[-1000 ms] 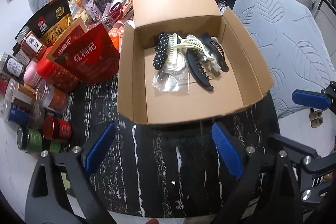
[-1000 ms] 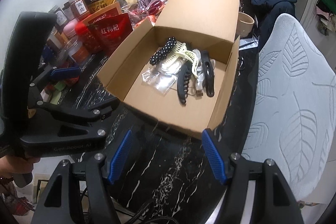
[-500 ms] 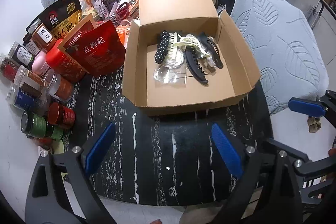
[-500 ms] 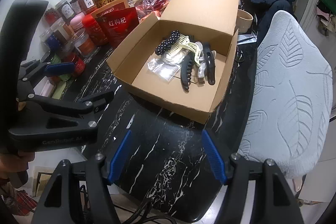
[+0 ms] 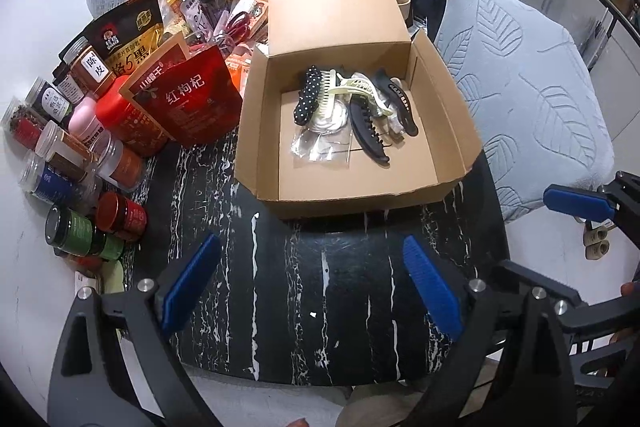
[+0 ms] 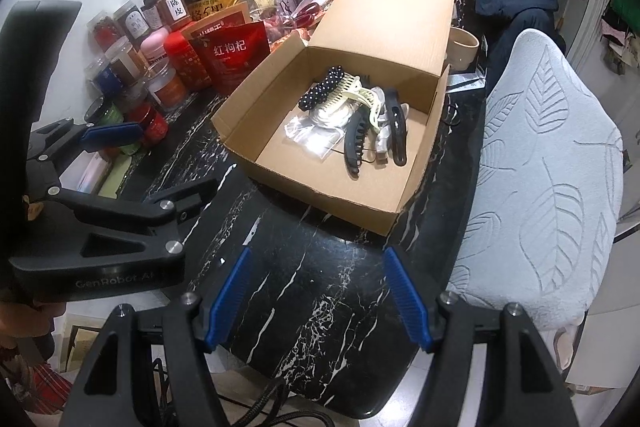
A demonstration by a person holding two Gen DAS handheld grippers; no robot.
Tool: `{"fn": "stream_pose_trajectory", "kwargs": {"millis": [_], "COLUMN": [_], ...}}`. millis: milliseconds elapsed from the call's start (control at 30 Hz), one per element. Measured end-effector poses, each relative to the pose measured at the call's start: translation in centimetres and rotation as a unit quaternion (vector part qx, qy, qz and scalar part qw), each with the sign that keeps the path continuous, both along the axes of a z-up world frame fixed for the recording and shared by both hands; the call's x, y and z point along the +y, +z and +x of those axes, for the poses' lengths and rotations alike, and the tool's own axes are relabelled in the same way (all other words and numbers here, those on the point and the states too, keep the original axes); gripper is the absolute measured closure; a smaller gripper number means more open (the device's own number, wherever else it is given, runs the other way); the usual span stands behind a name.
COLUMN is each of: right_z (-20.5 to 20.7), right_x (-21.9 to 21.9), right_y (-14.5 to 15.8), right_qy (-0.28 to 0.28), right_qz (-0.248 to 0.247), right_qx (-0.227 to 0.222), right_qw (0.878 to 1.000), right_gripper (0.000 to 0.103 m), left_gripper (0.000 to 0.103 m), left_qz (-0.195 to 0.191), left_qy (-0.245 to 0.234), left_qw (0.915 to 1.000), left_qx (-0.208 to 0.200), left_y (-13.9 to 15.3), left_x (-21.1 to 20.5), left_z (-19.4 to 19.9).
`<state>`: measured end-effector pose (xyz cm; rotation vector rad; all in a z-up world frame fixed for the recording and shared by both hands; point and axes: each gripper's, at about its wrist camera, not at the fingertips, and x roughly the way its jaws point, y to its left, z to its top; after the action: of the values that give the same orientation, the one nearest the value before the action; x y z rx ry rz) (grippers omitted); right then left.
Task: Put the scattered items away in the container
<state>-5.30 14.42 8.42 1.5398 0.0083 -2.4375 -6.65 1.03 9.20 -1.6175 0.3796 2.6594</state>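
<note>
An open cardboard box point(image 5: 360, 183) point(image 6: 332, 201) sits on the black marble table point(image 5: 300, 287) point(image 6: 304, 287). Inside lie several hair clips: a black polka-dot clip point(image 5: 308, 97) point(image 6: 322, 89), a cream claw clip point(image 5: 356, 89) point(image 6: 360, 95), black claw clips point(image 5: 366, 131) point(image 6: 354, 143), plus a clear plastic bag point(image 5: 320, 145) point(image 6: 308, 135). My left gripper point(image 5: 308, 291) hangs open above the table's near edge, nothing between its blue pads. My right gripper point(image 6: 318, 297) is likewise open and empty, in front of the box. The left gripper's body point(image 6: 100, 227) shows at left in the right wrist view.
Spice jars point(image 5: 60, 163), red pouches point(image 5: 188, 99) and snack bags point(image 5: 128, 35) crowd the table left of the box. A light blue leaf-patterned chair point(image 5: 520, 87) point(image 6: 540, 167) stands to the right. A cup point(image 6: 464, 45) sits behind the box.
Both grippers have drawn back and up from the box, which now looks smaller and farther away. More of the table's near edge shows. Both stay open and empty.
</note>
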Motion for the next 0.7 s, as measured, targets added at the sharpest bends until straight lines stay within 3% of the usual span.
{"fn": "stream_pose_trajectory", "kwargs": {"millis": [700], "right_z": [0.13], "right_x": [0.21], "right_y": [0.29], "right_qy": [0.0], "right_qz": [0.001], "right_qx": [0.002], "right_qw": [1.0], "right_gripper": [0.033], "left_gripper": [0.01], "left_qz": [0.012], "left_qy": [0.007], "left_qw": [0.9999], "left_qx": [-0.004], "left_y": [0.01], "left_x": [0.22], "left_z": [-0.14]}}
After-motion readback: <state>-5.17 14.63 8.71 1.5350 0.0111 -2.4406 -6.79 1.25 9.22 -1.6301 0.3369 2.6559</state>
